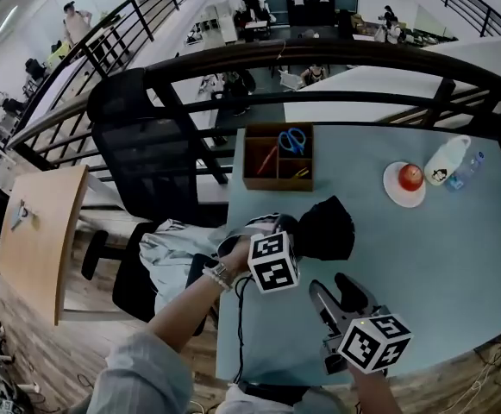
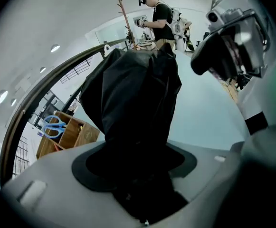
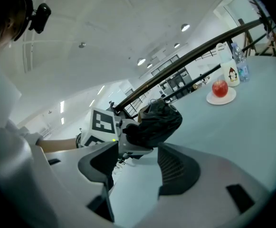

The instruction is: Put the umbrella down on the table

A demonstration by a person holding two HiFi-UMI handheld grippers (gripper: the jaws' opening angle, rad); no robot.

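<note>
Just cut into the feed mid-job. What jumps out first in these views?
The black folded umbrella, clamped in the left gripper over the middle of the pale blue table, dominates. The right gripper sits open and empty nearer the person, pointing toward it. Further back, a red apple on a white plate at the far right and blue scissors in a wooden organizer at the far edge catch the eye.

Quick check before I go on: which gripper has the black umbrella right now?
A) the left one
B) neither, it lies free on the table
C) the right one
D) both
A: in the left gripper view, the left gripper is clamped on the black umbrella, while the right gripper shows its jaws apart with nothing between them.
</note>
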